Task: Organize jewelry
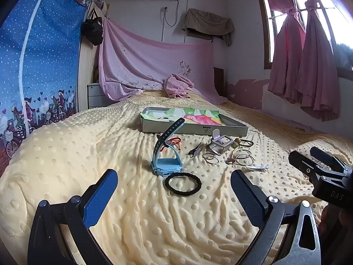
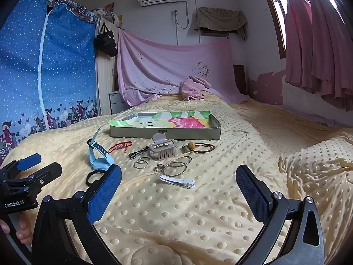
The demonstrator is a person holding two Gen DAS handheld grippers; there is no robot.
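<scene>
on yellow dotted blanket (image 2: 176,209), btwn grippers & tray (image 2: 165,130): rings (image 2: 175,167), claw clip (image 2: 163,149), white clip (image 2: 177,181), blue watch (image 2: 99,159), black hair tie (image 1: 183,183) lay loose, prob. staged for sorting into tray. left gripper (image 1: 174,195) & right gripper (image 2: 178,191) were spread wide, nothing held.

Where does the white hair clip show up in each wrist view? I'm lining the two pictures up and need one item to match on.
Left wrist view: the white hair clip lies right of centre, nearest of the pile, just beyond the right finger.
Right wrist view: it lies near centre, between the open fingers, closest item to the camera.
Shared landmark: the large metal hoops lie just behind it.
</scene>
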